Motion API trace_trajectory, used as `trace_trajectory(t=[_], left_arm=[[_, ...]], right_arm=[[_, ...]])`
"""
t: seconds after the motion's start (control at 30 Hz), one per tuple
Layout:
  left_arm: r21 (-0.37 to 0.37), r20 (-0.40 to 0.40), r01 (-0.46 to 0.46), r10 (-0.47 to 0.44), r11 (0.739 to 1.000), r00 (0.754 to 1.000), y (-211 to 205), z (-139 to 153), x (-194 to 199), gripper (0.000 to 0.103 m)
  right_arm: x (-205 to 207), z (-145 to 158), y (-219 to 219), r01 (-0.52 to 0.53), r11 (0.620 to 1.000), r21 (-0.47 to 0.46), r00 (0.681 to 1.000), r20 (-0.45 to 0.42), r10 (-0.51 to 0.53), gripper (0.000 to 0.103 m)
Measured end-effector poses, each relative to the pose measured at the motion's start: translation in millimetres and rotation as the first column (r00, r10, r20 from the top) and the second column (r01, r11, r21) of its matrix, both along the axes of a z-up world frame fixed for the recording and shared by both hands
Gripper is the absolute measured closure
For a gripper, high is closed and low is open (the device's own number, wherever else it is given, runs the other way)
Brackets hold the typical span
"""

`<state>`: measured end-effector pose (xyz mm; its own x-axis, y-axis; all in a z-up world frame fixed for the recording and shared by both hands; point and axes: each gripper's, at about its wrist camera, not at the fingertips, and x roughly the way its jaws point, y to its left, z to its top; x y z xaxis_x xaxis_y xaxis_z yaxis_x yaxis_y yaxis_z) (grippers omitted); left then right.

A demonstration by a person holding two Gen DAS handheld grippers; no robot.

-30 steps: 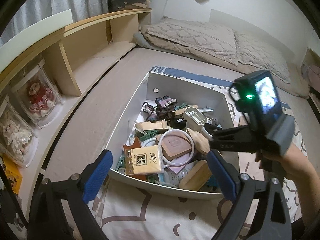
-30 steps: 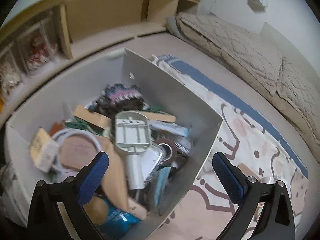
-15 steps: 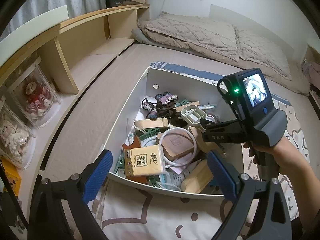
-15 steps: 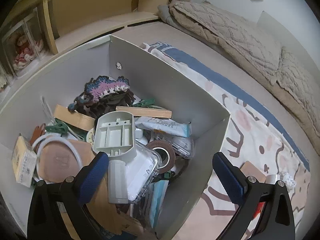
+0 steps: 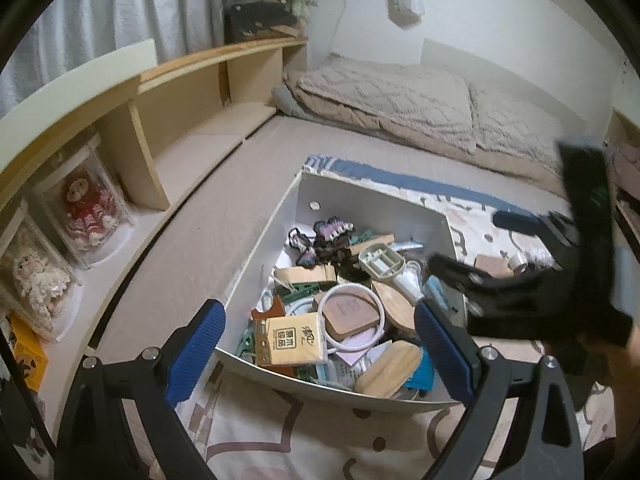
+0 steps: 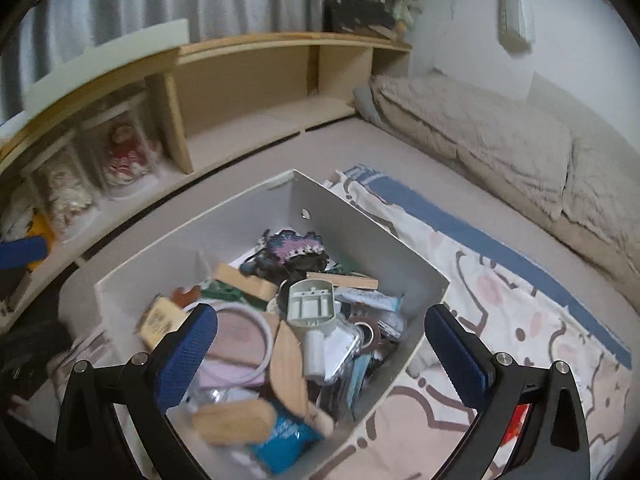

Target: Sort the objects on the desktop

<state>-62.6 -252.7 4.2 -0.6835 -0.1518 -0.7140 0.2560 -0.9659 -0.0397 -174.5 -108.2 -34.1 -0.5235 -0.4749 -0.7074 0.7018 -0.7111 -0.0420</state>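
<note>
Both the left gripper [image 5: 320,344] and right gripper [image 6: 320,344] hang released and empty over the cluttered white box [image 5: 368,196] at lower centre; a tissue pack [image 5: 292,340] lies inside.

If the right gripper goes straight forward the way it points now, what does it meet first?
Probably the pale grey plastic handheld device lying on top of the clutter in the white box; the open right gripper points down at it, though depth is unclear.

Two dolls [image 5: 90,216] in clear cases (one red-dressed) fill the wooden shelf [image 5: 192,120] beside beige pillows [image 5: 384,100].
</note>
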Motion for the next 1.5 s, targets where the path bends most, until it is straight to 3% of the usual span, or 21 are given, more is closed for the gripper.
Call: trace_trajectory(t=[0.23, 0.57, 1.27, 1.5], left_arm=[[-0.067, -0.075, -0.022, 0.017, 0.998, 0.997, 11.2, 17.3, 24.2, 0.000], [-0.050, -0.113, 0.011, -0.016, 0.999, 0.993, 36.7, 23.4, 52.2, 0.000], [-0.091, -0.081, 0.099, -0.106, 0.991, 0.991, 83.4, 4.4, 93.5, 0.000], [-0.077, -0.082, 0.077, -0.083, 0.994, 0.993, 80.8, 1.2, 99.8, 0.000]], right_arm=[[37.6, 15.6, 31.6, -0.028, 0.999, -0.027, 0.998, -0.060, 0.026, 0.000], [75.7, 18.0, 67.6, -0.050, 0.997, -0.053, 0.994, -0.102, 0.045, 0.000], [128.1, 31.4, 120.5, -0.048, 0.995, -0.083, 0.986, -0.165, 0.034, 0.000], [136.5, 31.4, 125.9, -0.046, 0.996, -0.080, 0.985, -0.172, 0.031, 0.000]])
